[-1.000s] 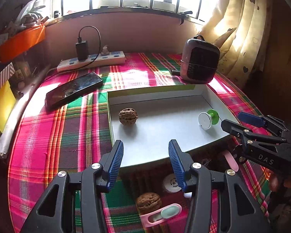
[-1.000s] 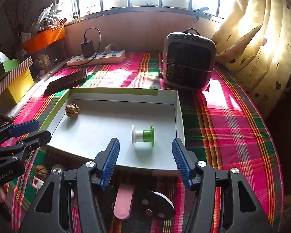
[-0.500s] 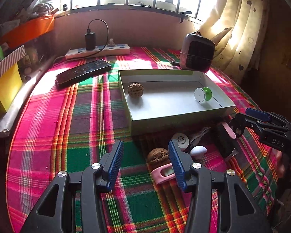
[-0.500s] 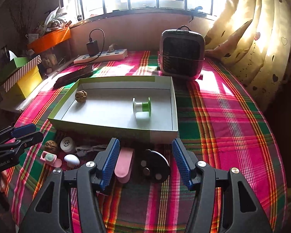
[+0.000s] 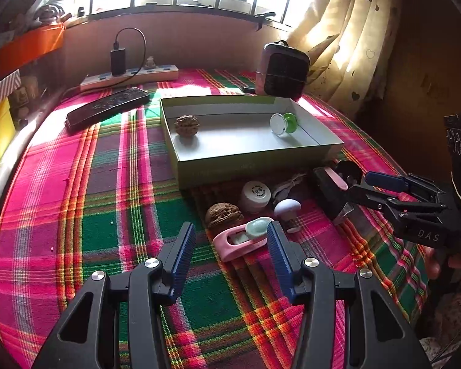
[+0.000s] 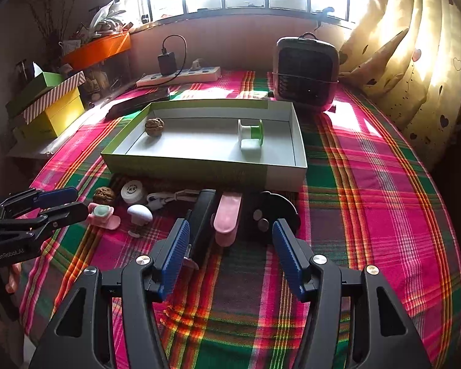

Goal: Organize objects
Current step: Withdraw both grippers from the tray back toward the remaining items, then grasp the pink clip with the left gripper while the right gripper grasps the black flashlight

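A shallow open box (image 5: 252,160) on the plaid cloth holds a walnut (image 5: 186,125) and a green spool (image 5: 282,124). In front of it lie a second walnut (image 5: 223,214), a white round cap (image 5: 255,193), a white mushroom-shaped piece (image 5: 287,207) and a pink clip (image 5: 239,238). My left gripper (image 5: 230,236) is open just short of that clip, touching nothing. My right gripper (image 6: 230,230) is open too, behind a pink flat piece (image 6: 227,215), a black bar (image 6: 202,215) and a black disc (image 6: 270,212). Each gripper shows in the other's view, the right gripper (image 5: 361,183) and the left gripper (image 6: 80,202).
A small heater (image 6: 305,73) stands behind the box. A phone (image 5: 107,107) and a power strip (image 5: 129,78) with a charger lie at the back left. Stacked yellow and green boxes (image 6: 52,113) sit off the table's left edge. A curtain (image 6: 415,70) hangs at the right.
Both grippers drew back from the box toward the table's front, so the small items before it came into view. Their jaw gaps look the same.
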`<state>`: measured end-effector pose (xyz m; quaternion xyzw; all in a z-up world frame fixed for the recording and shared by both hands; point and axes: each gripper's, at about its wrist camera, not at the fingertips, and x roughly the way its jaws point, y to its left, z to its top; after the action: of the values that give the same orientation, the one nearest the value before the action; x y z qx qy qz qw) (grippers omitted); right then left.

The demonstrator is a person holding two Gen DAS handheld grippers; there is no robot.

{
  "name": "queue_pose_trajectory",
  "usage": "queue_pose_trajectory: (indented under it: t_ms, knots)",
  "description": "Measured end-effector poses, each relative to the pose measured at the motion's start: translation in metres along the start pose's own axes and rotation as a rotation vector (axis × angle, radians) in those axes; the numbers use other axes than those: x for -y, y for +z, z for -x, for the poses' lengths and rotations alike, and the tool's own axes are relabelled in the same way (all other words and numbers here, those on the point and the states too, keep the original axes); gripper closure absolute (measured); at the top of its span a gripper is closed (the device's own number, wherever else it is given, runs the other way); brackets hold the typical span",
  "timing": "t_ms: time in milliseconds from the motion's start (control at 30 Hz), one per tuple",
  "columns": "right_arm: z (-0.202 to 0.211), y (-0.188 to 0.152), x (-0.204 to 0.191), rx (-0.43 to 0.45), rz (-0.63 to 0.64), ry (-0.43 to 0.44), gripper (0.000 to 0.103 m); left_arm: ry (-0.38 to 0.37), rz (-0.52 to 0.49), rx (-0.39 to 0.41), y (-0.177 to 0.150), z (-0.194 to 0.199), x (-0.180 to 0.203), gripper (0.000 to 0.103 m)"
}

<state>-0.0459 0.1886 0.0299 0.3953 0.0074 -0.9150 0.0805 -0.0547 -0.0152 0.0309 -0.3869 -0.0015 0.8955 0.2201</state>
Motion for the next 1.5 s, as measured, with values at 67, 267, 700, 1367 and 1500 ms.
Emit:
queue_pose_trajectory:
  t_ms: [67, 267, 700, 1367, 1500]
  knots:
    - [-0.001, -0.003, -0.003, -0.008, 0.004, 0.003, 0.046, 0.005, -0.013, -0.005, 0.000, -0.003, 0.001, 0.056]
    - [-0.003, -0.007, -0.008, -0.023, 0.013, 0.012, 0.046, -0.039, -0.029, -0.032, -0.003, -0.009, 0.009, 0.056]
    - [-0.002, -0.012, -0.010, -0.033, 0.000, 0.012, 0.046, -0.030, -0.071, -0.035, -0.003, -0.007, 0.016, 0.056]
    - [-0.007, -0.015, -0.011, -0.053, -0.008, 0.026, 0.046, -0.021, -0.116, -0.102, 0.007, -0.036, 0.023, 0.070]
    - [-0.006, -0.014, -0.012, -0.050, -0.009, 0.029, 0.046, 0.007, -0.117, -0.104, 0.007, -0.036, 0.023, 0.080]
